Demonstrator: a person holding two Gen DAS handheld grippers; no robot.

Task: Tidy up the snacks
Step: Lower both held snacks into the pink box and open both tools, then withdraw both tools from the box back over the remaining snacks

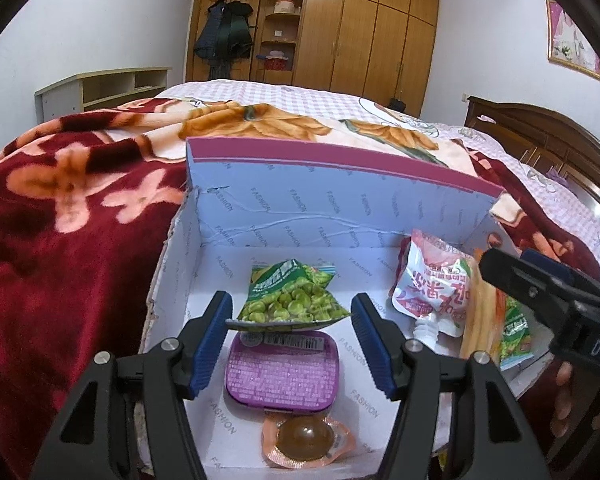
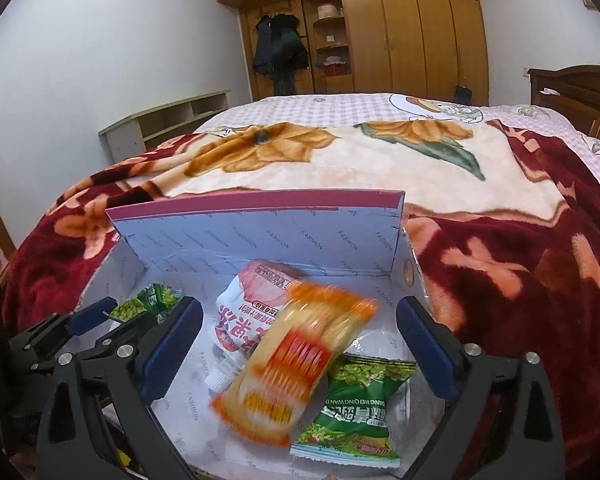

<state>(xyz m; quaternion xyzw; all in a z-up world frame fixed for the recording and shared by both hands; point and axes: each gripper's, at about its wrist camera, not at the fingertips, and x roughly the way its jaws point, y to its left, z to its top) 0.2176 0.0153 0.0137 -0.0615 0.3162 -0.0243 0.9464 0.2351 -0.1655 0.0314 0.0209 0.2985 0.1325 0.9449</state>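
Note:
An open white cardboard box (image 1: 260, 216) (image 2: 260, 236) sits on a bed and holds the snacks. In the left wrist view, my left gripper (image 1: 292, 328) is open and empty above a green pea packet (image 1: 292, 300), a purple tin (image 1: 282, 372) and a jelly cup (image 1: 306, 438). In the right wrist view, my right gripper (image 2: 300, 344) is open; a blurred yellow-orange packet (image 2: 296, 364) lies between the fingers, not gripped. It rests on a white-red spouted pouch (image 2: 244, 312) and a green pea packet (image 2: 356, 408). The right gripper also shows in the left wrist view (image 1: 548, 296).
The box rests on a red floral blanket (image 1: 60, 240) (image 2: 520, 264) over a checked bedsheet (image 2: 320, 108). A wooden wardrobe (image 1: 360, 28), a low shelf unit (image 1: 104, 88) and a dark headboard (image 1: 540, 136) stand around the bed.

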